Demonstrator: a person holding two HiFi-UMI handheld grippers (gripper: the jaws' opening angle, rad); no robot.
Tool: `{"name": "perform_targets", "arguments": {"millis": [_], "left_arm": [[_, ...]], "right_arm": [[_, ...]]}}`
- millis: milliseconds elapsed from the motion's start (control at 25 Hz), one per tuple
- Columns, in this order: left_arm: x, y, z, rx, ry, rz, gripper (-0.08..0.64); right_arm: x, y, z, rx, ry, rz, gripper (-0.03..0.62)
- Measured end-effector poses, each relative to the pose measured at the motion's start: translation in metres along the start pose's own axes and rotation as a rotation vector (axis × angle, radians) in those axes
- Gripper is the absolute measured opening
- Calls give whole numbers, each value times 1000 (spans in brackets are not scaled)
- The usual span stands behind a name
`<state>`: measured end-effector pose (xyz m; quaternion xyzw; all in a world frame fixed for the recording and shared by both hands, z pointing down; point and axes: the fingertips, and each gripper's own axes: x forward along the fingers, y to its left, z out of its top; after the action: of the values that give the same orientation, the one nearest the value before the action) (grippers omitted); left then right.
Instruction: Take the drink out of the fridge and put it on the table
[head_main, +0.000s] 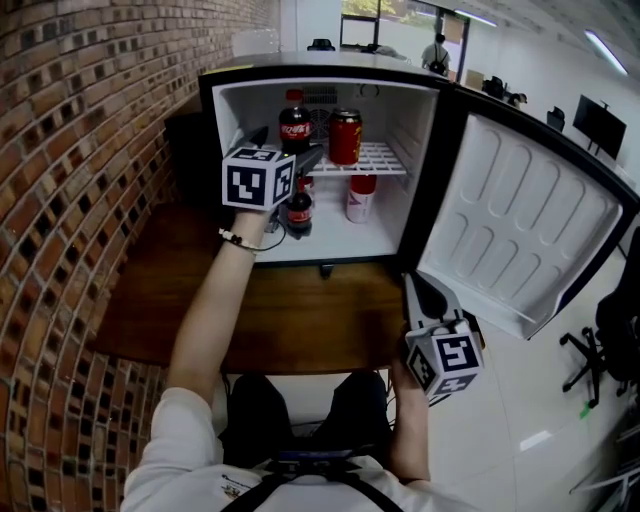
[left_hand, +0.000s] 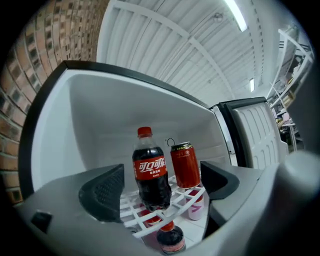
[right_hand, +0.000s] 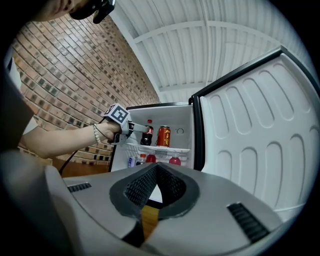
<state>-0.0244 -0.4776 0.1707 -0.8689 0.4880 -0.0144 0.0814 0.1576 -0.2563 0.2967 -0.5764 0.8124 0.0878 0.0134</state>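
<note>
A dark cola bottle (left_hand: 150, 172) with a red cap and label stands upright on the white wire shelf (left_hand: 170, 210) in the open fridge (head_main: 424, 150). Beside it on its right is a red can (left_hand: 185, 164). My left gripper (left_hand: 162, 184) is open at the shelf's front, its pads (left_hand: 107, 191) spread to either side of the bottle without touching it. From the head view, the left gripper (head_main: 285, 150) reaches into the fridge by the bottle (head_main: 294, 122). My right gripper (head_main: 412, 285) hangs low by the fridge door, shut, with nothing between its pads (right_hand: 137, 186).
A second cola bottle (left_hand: 171, 239) and a pale can with red print (left_hand: 196, 207) stand on the fridge floor. The white door (head_main: 530, 230) swings open to the right. The fridge sits on a brown wooden table (head_main: 300, 320) against a brick wall (head_main: 70, 180). An office chair (head_main: 600, 350) stands at the right.
</note>
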Motion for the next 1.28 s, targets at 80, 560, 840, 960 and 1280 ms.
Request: {"name": "perform_targets", "arguments": {"millis": [80, 560, 840, 960, 1280], "left_arm": [[10, 6, 3, 0, 15, 6, 476], [51, 30, 0, -80, 75, 0, 471], [57, 22, -1, -96, 79, -49, 389], [58, 23, -1, -92, 84, -52, 363], [59, 25, 0, -133, 77, -57, 307]], "right_arm": [[1, -1, -2, -1, 3, -1, 17], [2, -5, -3, 11, 7, -2, 17], [4, -6, -7, 23, 7, 1, 17], [3, -6, -8, 29, 9, 0, 17], [2, -6, -8, 32, 6, 4, 17]]}}
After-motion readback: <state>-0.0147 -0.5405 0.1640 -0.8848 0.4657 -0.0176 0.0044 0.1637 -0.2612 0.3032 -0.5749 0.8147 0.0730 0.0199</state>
